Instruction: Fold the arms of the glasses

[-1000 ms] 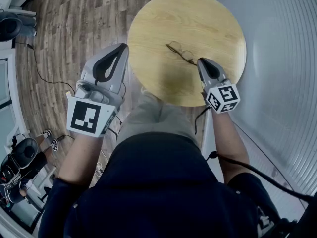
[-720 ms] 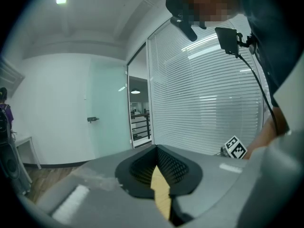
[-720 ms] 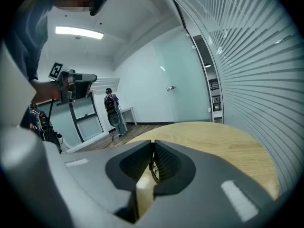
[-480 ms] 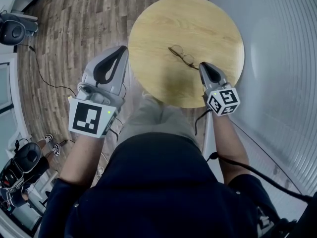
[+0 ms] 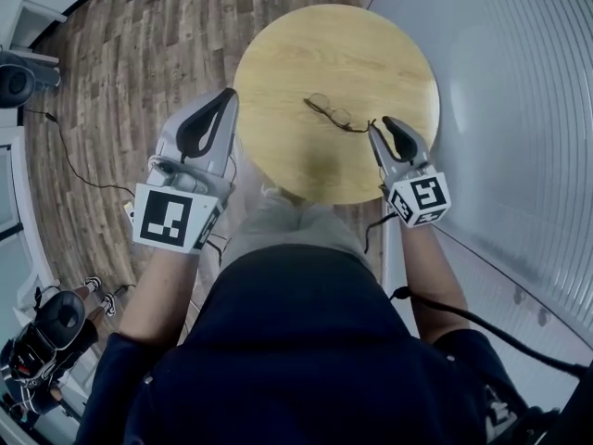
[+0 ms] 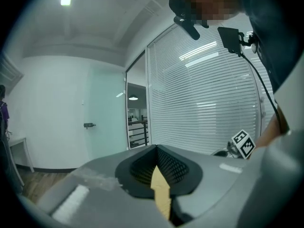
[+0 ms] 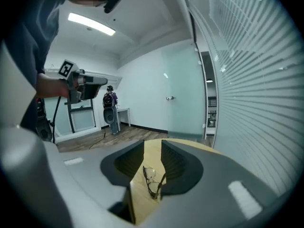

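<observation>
Thin-framed glasses (image 5: 330, 114) lie on the round wooden table (image 5: 306, 44), right of its middle, one arm reaching toward my right gripper (image 5: 373, 130). That gripper hovers at the table's right edge, just behind the arm's end. Its jaws have just been opening and stand apart. In the right gripper view the glasses (image 7: 153, 182) show through the gap of the right gripper (image 7: 153, 148), resting on the wood, with no pad pressing on them. My left gripper (image 5: 229, 94) hangs by the table's left edge, fingertips together and empty. In the left gripper view the left gripper (image 6: 156, 149) shows only a sliver of table.
A wall of white blinds (image 5: 519, 109) runs close along the table's right side. Wood floor (image 5: 139, 54) with a black cable lies to the left, and dark equipment (image 5: 18, 54) stands at the far left. A person stands by a rack (image 7: 110, 109) far back.
The right gripper's jaws have parted and it has lifted slightly off the end of the glasses' arm. The glasses stay on the table. The left gripper has hardly moved.
</observation>
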### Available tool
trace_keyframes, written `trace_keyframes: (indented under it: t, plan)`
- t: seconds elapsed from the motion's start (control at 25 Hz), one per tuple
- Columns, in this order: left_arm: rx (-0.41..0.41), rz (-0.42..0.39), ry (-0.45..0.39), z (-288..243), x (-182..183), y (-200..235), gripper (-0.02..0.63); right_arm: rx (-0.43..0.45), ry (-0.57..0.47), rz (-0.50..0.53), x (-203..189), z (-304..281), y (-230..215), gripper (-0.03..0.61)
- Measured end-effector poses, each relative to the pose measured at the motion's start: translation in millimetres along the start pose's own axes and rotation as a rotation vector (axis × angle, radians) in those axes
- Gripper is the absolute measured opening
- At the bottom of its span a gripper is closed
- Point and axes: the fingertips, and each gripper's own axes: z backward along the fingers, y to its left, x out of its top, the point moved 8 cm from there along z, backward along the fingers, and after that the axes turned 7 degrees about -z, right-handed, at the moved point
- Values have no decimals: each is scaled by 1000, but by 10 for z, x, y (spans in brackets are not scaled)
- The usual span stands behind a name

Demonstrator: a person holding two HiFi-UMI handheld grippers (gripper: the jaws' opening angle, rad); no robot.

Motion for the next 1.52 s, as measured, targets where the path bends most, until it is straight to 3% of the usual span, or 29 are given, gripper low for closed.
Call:
trace_keyframes:
  t: [0.16,0.32,0.44,0.72,0.96,1.12,1.36,1.52]
  plan:
    - [-7,15,-26,-49,22,96,2,68,1,144,245,-51,361,121]
    - [-9,36,-21,-65,-13,186,2,92,158,247,142,-307,687,121]
    - [-16,43,1,-101,-75,296,2,45,269,218,-52,-608,734,121]
    - [-9,73,69,-27,-380,556,2,-138,445,44,-650,-1076,452,121]
    - [-16,87,100,-65,-575,656,2,-167,460,7,-837,-1114,303,121]
    - [-32,88,82,-154,-606,672,2,-136,423,-5,-859,-1129,365,121]
    - [-56,77,35,-317,-439,665,2,1,249,22,-469,-1029,676,121]
    - [-59,66,-5,-464,-146,620,2,-46,301,64,-262,-891,598,121]
